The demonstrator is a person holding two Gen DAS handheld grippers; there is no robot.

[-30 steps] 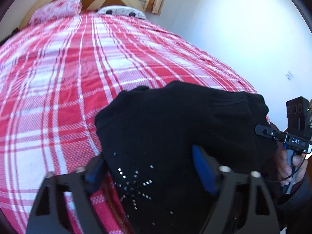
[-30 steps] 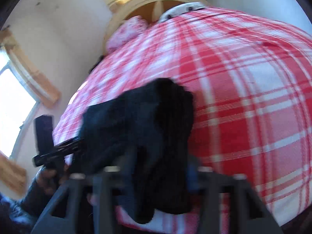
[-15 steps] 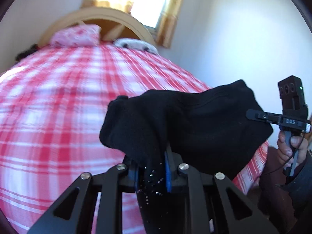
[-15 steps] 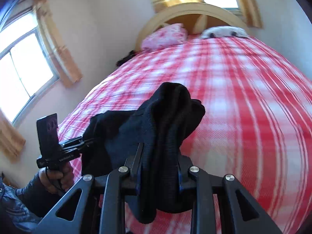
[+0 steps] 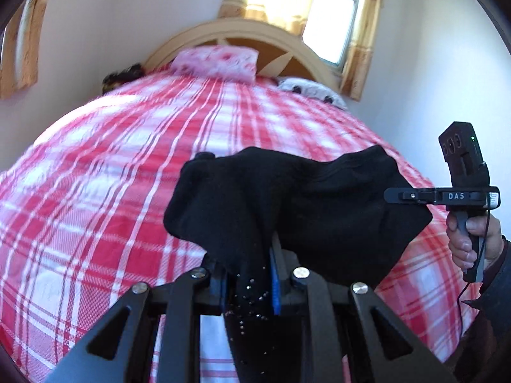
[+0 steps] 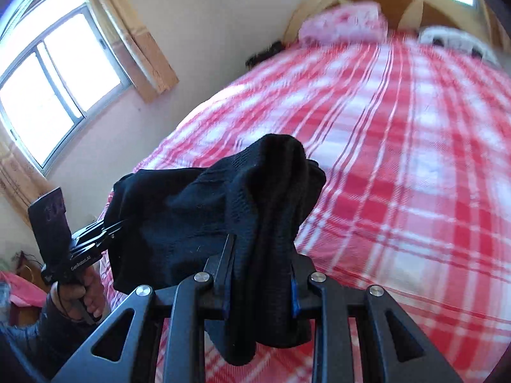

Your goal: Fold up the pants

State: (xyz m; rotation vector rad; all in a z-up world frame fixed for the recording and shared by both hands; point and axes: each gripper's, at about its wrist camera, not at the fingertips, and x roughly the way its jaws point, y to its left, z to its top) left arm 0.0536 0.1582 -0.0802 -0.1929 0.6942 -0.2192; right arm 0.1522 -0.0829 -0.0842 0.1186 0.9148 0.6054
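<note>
The black pants (image 5: 287,201) hang bunched in the air over the near end of the bed, stretched between both grippers. My left gripper (image 5: 249,274) is shut on one end, where small shiny studs dot the fabric. My right gripper (image 6: 260,282) is shut on a thick fold of the other end (image 6: 265,191), which drapes over and below its jaws. Each wrist view also shows the other gripper in a person's hand: the right one (image 5: 415,196) at the right edge, the left one (image 6: 95,239) at the lower left.
The bed with a red and white plaid cover (image 5: 127,166) fills both views. A pink pillow (image 5: 217,60) and a white pillow (image 5: 313,91) lie by the arched wooden headboard (image 5: 242,32). Windows with curtains (image 6: 57,76) line the walls.
My left gripper went from open around the pants to shut on them. Both grippers lifted the pants off the bed and swung, so the headboard and windows now show.
</note>
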